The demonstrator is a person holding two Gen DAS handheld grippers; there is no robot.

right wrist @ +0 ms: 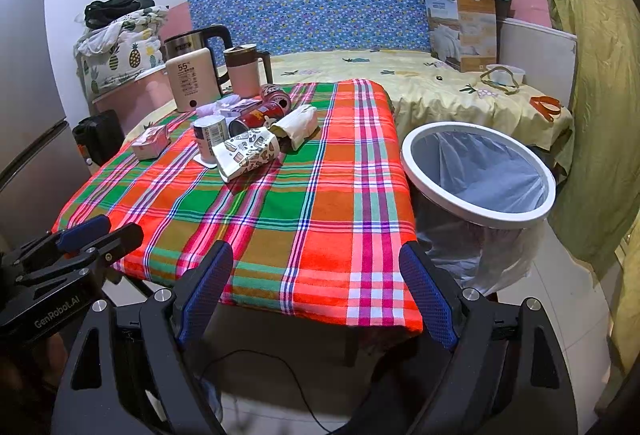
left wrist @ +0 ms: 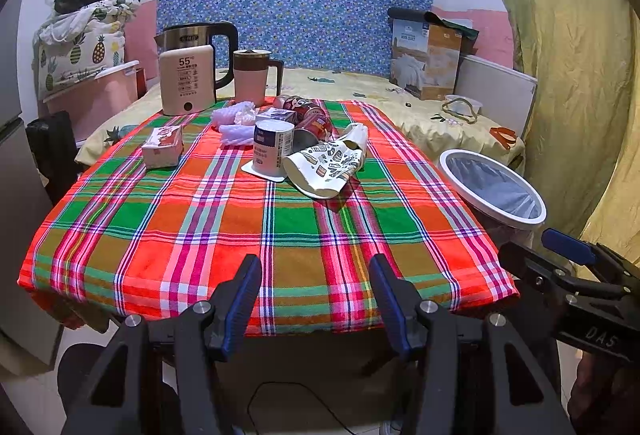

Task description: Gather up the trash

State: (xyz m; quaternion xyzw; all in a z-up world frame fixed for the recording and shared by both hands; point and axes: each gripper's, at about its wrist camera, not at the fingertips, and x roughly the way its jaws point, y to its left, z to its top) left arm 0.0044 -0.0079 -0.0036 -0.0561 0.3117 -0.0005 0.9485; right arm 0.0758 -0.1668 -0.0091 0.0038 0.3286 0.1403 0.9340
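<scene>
Both the left gripper (left wrist: 316, 271) and right gripper (right wrist: 316, 263) gape empty at lower frame, trash pile (left wrist: 296, 139) mid-frame on the plaid table (left wrist: 240, 235).

Trash pile (left wrist: 304, 139) on table (left wrist: 248, 235) far half; bin (right wrist: 478, 175) right of table.

We see a red, green and orange plaid tablecloth (left wrist: 248, 235), a white-rimmed bin (right wrist: 478, 213), and a blue floral headboard (left wrist: 296, 11).

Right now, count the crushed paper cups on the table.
2. The patterned cup lies frontmost on the tablecloth; the plain cup lies right behind it. More may be hidden.
</scene>
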